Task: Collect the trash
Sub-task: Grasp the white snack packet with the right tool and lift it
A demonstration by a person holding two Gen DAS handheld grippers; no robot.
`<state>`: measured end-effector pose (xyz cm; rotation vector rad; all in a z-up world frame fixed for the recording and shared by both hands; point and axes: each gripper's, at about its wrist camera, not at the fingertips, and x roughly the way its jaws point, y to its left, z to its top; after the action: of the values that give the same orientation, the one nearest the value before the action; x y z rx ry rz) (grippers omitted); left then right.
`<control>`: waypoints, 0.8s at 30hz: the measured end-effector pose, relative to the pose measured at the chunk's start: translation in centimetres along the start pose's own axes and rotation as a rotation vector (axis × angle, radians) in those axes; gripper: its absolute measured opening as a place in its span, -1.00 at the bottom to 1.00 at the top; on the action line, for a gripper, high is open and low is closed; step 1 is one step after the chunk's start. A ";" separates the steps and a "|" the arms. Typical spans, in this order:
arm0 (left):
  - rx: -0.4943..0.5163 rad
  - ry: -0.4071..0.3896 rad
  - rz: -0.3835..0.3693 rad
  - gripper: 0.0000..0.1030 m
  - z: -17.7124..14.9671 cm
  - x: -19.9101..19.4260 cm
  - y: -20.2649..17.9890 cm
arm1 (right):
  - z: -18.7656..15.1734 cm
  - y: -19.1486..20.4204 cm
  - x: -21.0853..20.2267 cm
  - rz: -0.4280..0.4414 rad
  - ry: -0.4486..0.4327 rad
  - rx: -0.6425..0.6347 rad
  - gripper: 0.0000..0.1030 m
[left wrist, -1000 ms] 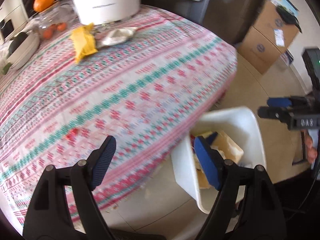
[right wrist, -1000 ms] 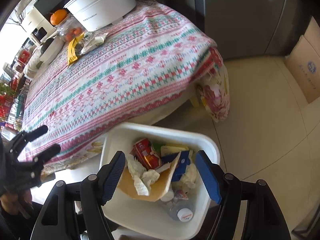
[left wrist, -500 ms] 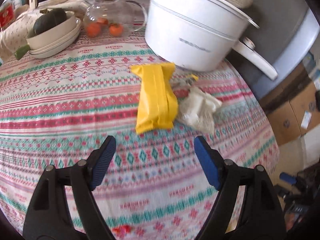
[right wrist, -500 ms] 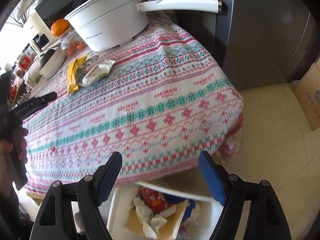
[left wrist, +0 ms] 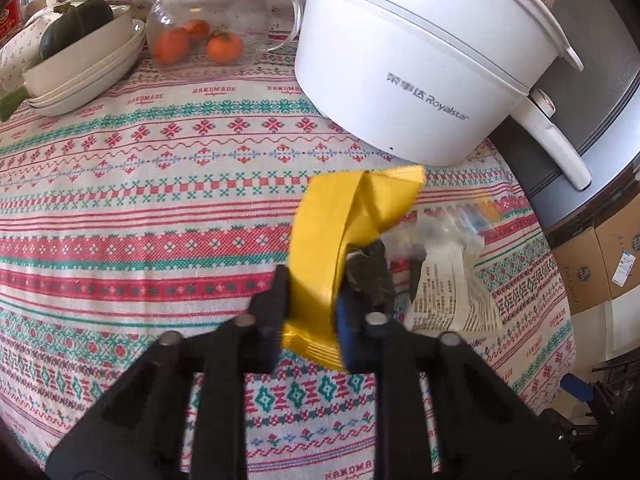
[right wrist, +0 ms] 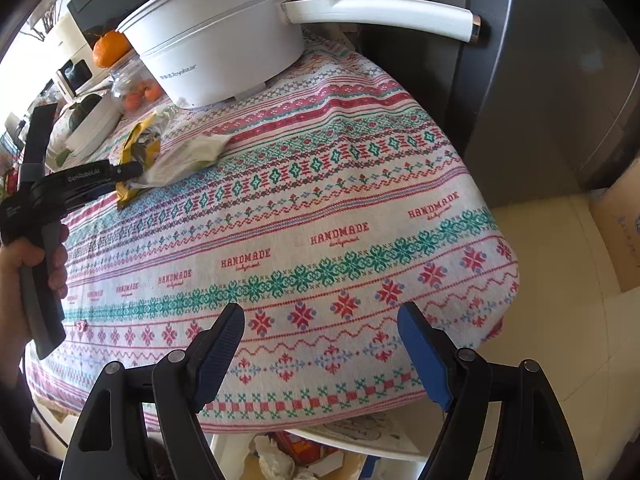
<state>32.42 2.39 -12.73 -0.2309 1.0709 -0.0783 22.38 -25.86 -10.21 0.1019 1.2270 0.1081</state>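
Note:
A crumpled yellow wrapper [left wrist: 332,240] lies on the patterned tablecloth [left wrist: 140,200] in front of the white pot. My left gripper [left wrist: 310,300] is closing its jaws on the wrapper's near end, and the pads pinch it. A pale printed wrapper [left wrist: 452,280] lies just right of it, touching it. The right wrist view shows the same yellow wrapper [right wrist: 140,148], pale wrapper [right wrist: 188,158] and left gripper [right wrist: 128,170] at the far left. My right gripper [right wrist: 320,344] hangs open and empty over the table's near edge, above a white bin [right wrist: 400,454] holding trash.
A white electric pot [left wrist: 420,72] with a long handle stands close behind the wrappers. A glass teapot [left wrist: 216,12] with small oranges and stacked dishes [left wrist: 80,64] with a green squash sit at the back left. A grey fridge [right wrist: 560,80] and cardboard box [left wrist: 600,264] flank the table.
My left gripper swung from the bin across the table to the yellow wrapper and closed on it. My right gripper moved from above the bin to over the table edge, staying open.

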 end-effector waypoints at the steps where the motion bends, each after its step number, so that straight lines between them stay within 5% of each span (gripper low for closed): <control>1: 0.013 -0.009 0.008 -0.73 -0.1 -0.3 -0.2 | 0.2 0.2 0.0 -0.002 -0.002 -0.004 0.56; 15: 0.181 -0.040 0.014 -0.77 -5.6 -11.3 2.8 | 4.2 7.3 1.2 0.030 -0.075 0.005 0.57; 24: 0.121 -0.024 0.005 -0.77 -9.1 -12.7 7.7 | 7.0 10.4 6.1 0.059 -0.068 0.124 0.57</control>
<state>18.01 10.71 -7.72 -0.1199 1.0390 -0.1350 30.75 -14.82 -12.13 0.2481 1.1628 0.0794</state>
